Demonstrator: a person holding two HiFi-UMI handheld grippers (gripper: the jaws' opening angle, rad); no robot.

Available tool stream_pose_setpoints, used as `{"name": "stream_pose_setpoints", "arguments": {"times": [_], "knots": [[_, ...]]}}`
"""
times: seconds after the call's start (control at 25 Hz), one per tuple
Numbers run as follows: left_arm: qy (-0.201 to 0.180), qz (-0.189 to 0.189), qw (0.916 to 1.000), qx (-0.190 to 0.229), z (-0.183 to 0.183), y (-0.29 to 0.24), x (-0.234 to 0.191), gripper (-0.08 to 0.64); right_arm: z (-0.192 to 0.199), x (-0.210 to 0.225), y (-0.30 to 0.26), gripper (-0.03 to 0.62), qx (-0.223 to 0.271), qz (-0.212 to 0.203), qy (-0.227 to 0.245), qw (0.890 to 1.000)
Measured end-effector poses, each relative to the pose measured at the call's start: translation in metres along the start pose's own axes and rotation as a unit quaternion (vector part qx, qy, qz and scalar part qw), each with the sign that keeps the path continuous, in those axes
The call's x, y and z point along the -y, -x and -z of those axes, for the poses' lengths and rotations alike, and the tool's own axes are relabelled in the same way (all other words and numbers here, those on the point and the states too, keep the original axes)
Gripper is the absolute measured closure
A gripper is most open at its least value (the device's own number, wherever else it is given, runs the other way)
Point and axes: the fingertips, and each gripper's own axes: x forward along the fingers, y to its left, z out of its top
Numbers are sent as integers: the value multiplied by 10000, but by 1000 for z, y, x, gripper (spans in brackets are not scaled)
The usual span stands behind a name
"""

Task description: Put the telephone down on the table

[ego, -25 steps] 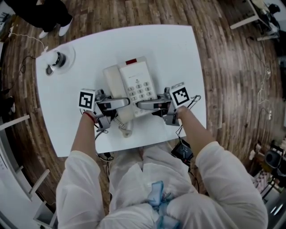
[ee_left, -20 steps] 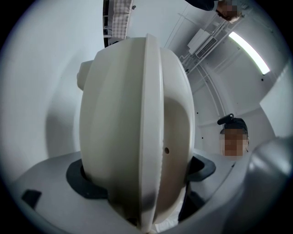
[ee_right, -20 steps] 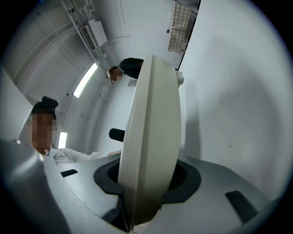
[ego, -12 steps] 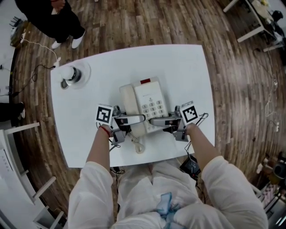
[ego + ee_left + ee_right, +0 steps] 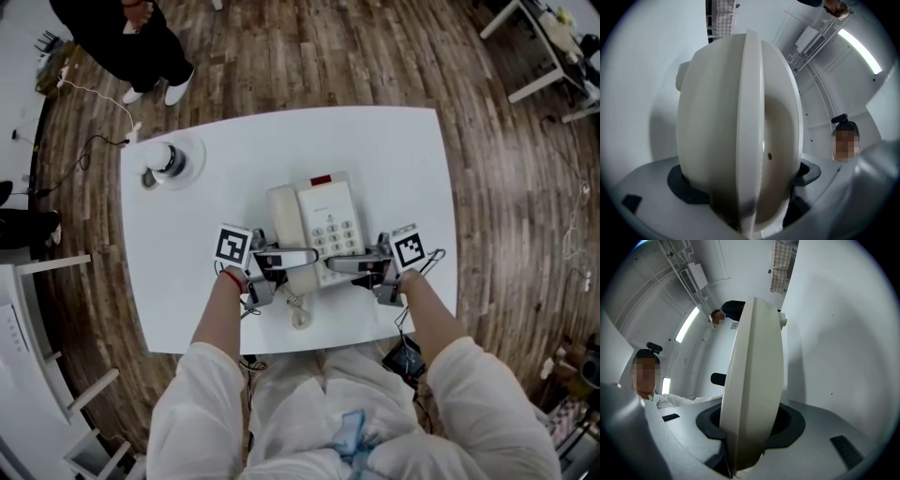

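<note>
One cream corded telephone [image 5: 326, 225] sits over the near middle of the white desk [image 5: 403, 150], keypad up and its handset [image 5: 285, 223] seated in the cradle on its left side. You hold it from the two sides so that the load is shared and the body stays level as it goes down.

Left gripper [image 5: 305, 257]: jaws closed on the handset side of the telephone, with the cream shell filling the gap between the dark pads.

Right gripper [image 5: 339, 265]: jaws set fairly wide, clamped across the thin right edge of the base.

Both grippers come in from the near edge and lie roughly flat, which probably keeps the jaws clear of the desk beneath. No view settles whether the underside already rests on the desk or hangs just above it.

The coiled cord [image 5: 298, 309] trails toward you between the grippers and should not hinder the set-down.

Count:
- Telephone: one
- Handset: one
- Cord: one
- Grippers: two
- Marker cubes [image 5: 233, 246]: two
- Small round knobbed object [image 5: 164, 159], at the far left corner well apart from the telephone: one
- Bystander [image 5: 131, 37] beyond it: one
</note>
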Motion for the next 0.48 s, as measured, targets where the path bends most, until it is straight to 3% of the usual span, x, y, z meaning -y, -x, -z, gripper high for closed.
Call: {"name": "stream_pose_setpoints", "arguments": {"times": [0.48], "knots": [[50, -408, 9990, 166, -1, 13, -6, 72, -4, 9, 5, 416, -9, 7, -31, 10000]]}}
